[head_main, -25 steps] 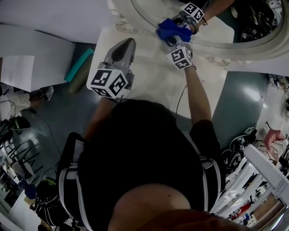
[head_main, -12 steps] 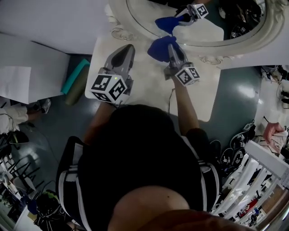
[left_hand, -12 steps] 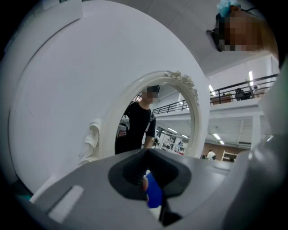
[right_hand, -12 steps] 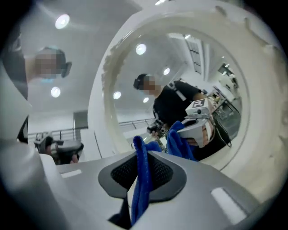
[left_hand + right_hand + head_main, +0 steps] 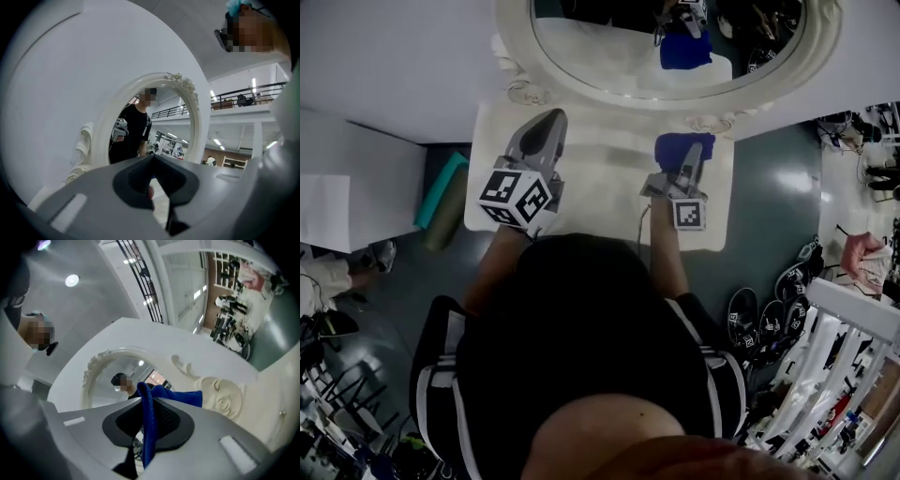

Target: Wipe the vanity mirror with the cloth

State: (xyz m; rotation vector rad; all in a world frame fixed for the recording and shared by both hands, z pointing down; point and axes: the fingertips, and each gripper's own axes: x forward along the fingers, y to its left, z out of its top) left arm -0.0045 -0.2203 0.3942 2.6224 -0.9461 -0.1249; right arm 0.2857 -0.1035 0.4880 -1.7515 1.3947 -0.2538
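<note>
The oval vanity mirror [image 5: 609, 56] in its ornate white frame [image 5: 520, 89] stands at the back of a white table [image 5: 600, 164]. My right gripper [image 5: 694, 155] is shut on the blue cloth [image 5: 675, 148], held above the table in front of the mirror's lower right rim, apart from the glass. The cloth [image 5: 149, 427] runs pinched between the jaws in the right gripper view, with the mirror [image 5: 117, 376] ahead. My left gripper [image 5: 546, 127] is shut and holds nothing, pointing at the mirror's lower left. The mirror [image 5: 150, 126] reflects a person.
A teal roll [image 5: 441, 187] lies on the floor left of the table. White panels [image 5: 356, 187] stand at the left. Racks and shoes [image 5: 787, 309] crowd the floor at the right. A white wall [image 5: 394, 56] rises behind the mirror.
My right gripper with the cloth has drawn back from the mirror's glass toward the person, now over the table. The left gripper has stayed about where it was.
</note>
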